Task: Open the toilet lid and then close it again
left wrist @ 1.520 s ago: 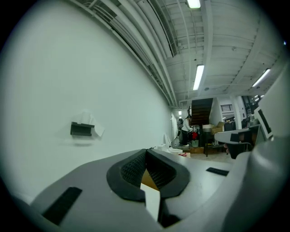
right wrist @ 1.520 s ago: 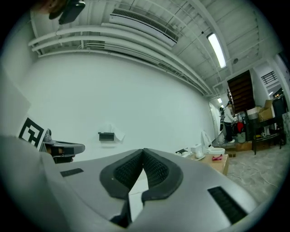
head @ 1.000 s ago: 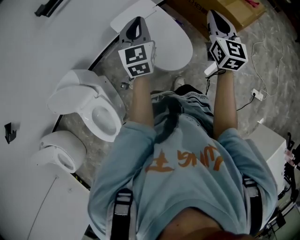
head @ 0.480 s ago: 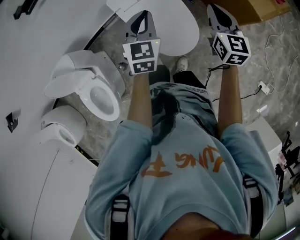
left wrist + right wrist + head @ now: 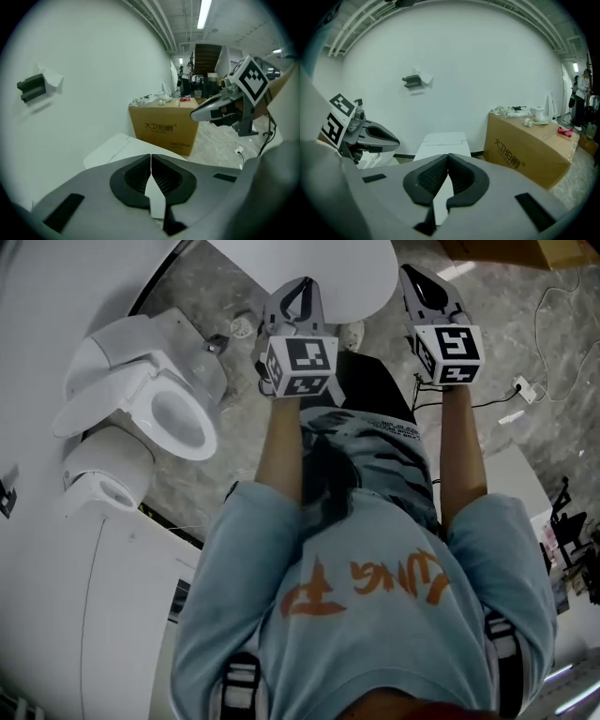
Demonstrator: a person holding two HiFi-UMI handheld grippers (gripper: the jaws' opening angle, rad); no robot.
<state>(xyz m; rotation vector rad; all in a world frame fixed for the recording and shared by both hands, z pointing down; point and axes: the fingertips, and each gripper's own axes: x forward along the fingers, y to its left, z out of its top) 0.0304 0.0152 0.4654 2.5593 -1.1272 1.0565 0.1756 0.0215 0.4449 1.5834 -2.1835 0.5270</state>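
The lid (image 5: 361, 273) lies closed on the toilet at the far end of the scene, just beyond your grippers. Judged light, stiff, slick plastic on a hinge, so hook under its near front rim. Your left gripper (image 5: 301, 289) and right gripper (image 5: 413, 277) are both closed and empty. Since the earlier frames both have dropped toward the lid.

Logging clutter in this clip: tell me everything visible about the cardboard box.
The cardboard box is brown and rectangular, with dark printed characters on its side. It stands upright on the grey marbled floor by the white wall, beside the white toilet. Small white items and something red lie on its top.
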